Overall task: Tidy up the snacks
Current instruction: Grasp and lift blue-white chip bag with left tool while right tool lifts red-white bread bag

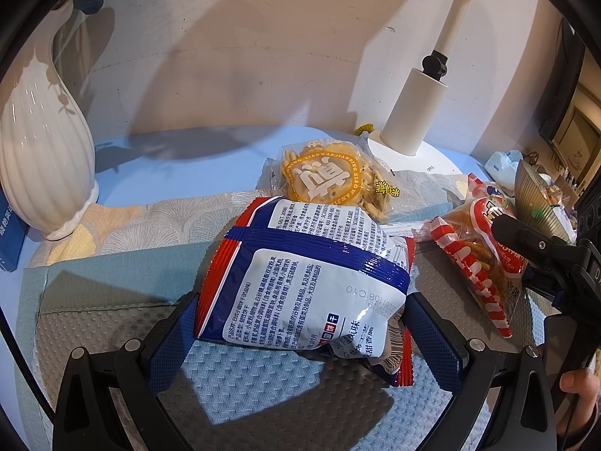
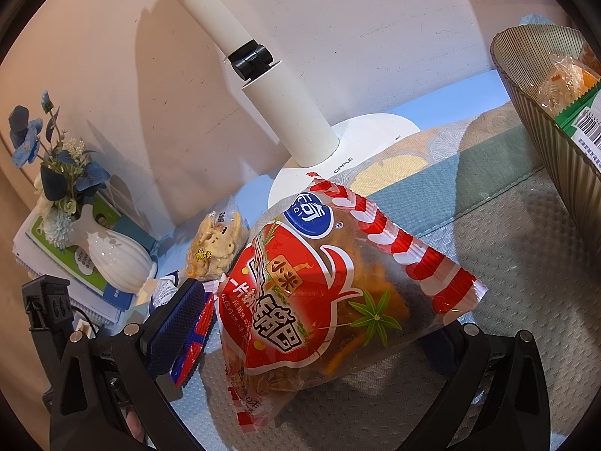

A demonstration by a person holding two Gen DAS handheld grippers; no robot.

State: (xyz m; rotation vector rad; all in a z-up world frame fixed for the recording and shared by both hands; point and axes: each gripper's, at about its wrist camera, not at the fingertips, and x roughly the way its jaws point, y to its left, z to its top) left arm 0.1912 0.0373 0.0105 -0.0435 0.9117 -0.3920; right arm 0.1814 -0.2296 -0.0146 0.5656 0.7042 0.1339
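Snack packets gripped, one per gripper.
Left fingers (image 1: 171, 332) clamping white-and-blue crinkled biscuit packet (image 1: 311, 274); right fingers (image 2: 176, 323) clamping red-and-clear rice-crust packet (image 2: 319, 300). Only right view: ribbed bronze basket (image 2: 563, 158) holding wrapped snacks.
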